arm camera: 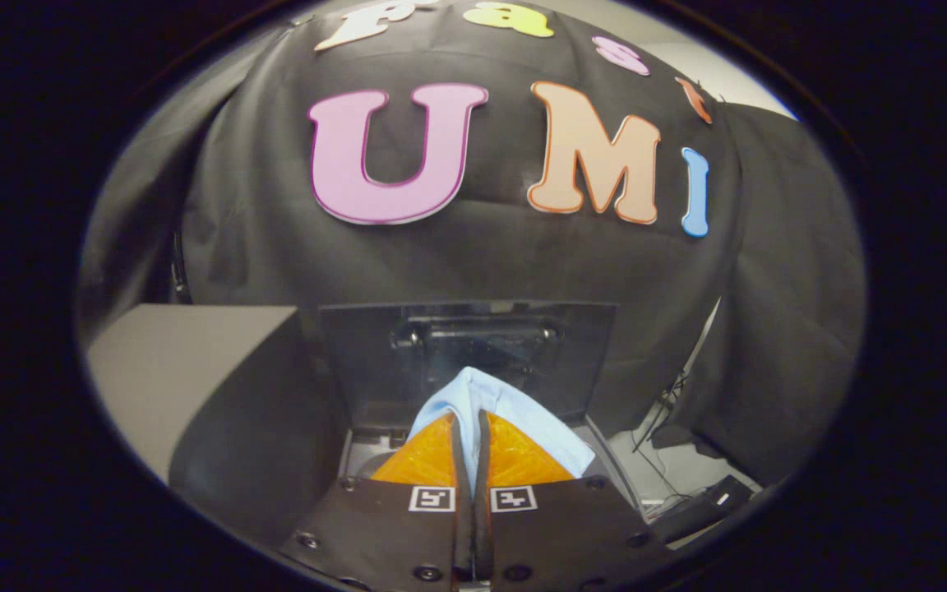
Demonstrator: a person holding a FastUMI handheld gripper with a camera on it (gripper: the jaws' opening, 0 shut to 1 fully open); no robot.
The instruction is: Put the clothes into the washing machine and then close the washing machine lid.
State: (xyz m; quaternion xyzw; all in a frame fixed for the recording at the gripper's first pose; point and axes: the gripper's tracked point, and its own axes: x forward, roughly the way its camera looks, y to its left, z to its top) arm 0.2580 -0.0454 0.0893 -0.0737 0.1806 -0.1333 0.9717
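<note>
Cloth: light blue piece (496,404), pinched in the gripper (471,427). I see it rise in a fold from between the two fingers and spill over to the right one.

Fingers: nearly closed, only a thin slit between them, and the cloth fills that slit. I judge both press on it.

Washer: its opening (375,448) lies directly below and just ahead of the fingers. The lid (467,353) stands up, open, beyond the cloth, with its dark handle part facing me.

Key relation: cloth hangs over the opening, or very near to its front rim. I cannot tell how much of the cloth is already inside, because the fingers hide the drum.

Axis: fingers point forward to the lid, so the cloth fold runs along the same line, from me toward the lid.

Step, as I judge: carrying the cloth in, release not yet done.

Next move needs: go down a little, then open the fingers so the cloth falls inside and not on the rim.

Risk: cloth may catch on the right finger when I open.

Lid: not yet closed, it comes after.

Side: grey table (186,362) is to the left, beside the washer.
</note>
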